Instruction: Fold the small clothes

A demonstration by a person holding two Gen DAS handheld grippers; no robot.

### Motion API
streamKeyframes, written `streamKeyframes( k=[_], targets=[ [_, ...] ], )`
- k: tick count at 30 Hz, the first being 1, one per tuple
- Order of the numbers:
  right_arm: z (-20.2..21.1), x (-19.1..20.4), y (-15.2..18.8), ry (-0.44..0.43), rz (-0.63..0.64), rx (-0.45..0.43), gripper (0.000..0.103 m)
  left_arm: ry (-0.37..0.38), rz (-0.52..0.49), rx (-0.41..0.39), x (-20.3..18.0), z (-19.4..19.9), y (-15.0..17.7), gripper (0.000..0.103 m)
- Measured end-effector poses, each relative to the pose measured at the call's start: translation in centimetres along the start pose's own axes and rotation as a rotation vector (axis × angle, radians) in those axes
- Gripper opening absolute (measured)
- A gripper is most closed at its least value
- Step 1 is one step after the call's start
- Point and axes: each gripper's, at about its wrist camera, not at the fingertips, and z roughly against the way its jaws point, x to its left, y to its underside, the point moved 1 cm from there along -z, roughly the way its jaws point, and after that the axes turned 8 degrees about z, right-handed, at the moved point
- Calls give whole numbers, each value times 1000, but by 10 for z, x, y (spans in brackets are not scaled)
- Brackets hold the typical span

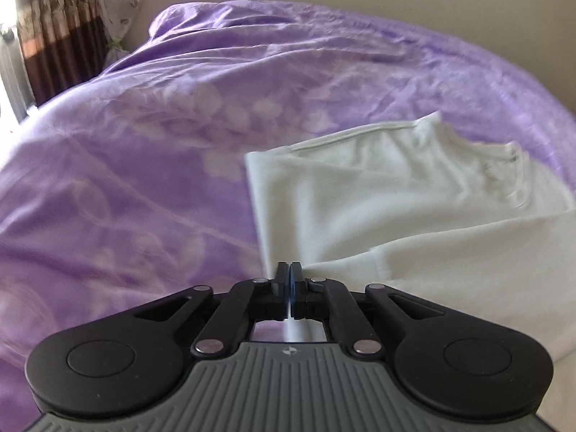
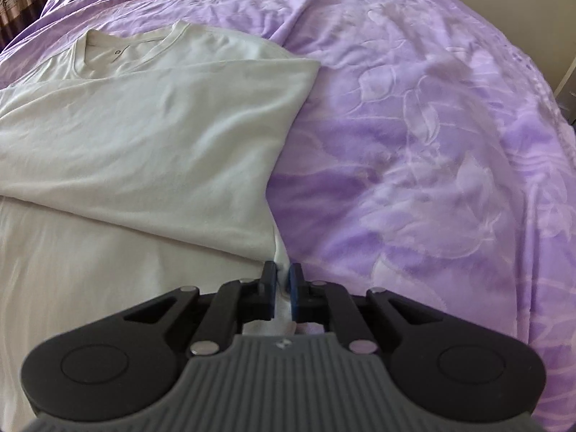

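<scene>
white t-shirt (image 2: 144, 136), one, on purple blanket (image 2: 432, 144); right tongs (image 2: 282, 273) pinch its edge, left tongs (image 1: 289, 273) pressed together.

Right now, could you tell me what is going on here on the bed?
A person is folding a white T-shirt that lies on a purple bedspread, using a hand-held claw in each hand. The right claw is shut on the shirt's edge, with white fabric pinched between its pads. The left claw is shut at the opposite edge, though whether it holds cloth is hard to tell. One side is already folded over the body, and the collar still shows at the far end.
</scene>
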Motion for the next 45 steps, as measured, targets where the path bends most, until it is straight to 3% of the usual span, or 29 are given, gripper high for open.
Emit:
streamKeyframes(
  k=[3,6,8,11,14,23,28,33,40,45],
  targets=[
    [0,-4,3,1,-15,16,2,-12,17,26,12,6,-3,9],
    [9,-8,6,-3,-36,20,17,10,-1,38,18,23,-3,9],
    [21,-8,7,-10,-25,11,23,37,-35,39,18,41,-4,9],
    [48,-4,5,-24,0,-18,25,60,-104,24,13,73,-8,9],
    [84,3,0,-34,37,-70,31,91,-175,7,6,115,-11,11],
    [211,23,6,-82,149,-154,35,166,-436,-7,-22,242,8,19],
    [270,39,33,-113,248,-138,44,217,-607,41,-33,295,48,29],
    [301,66,76,-138,363,-124,55,261,-803,117,-33,317,105,45],
    [284,97,139,-189,501,-62,55,339,-988,236,-20,320,182,57],
    [263,117,170,-220,589,-18,55,325,-1119,288,-16,308,226,65]
  ],
)
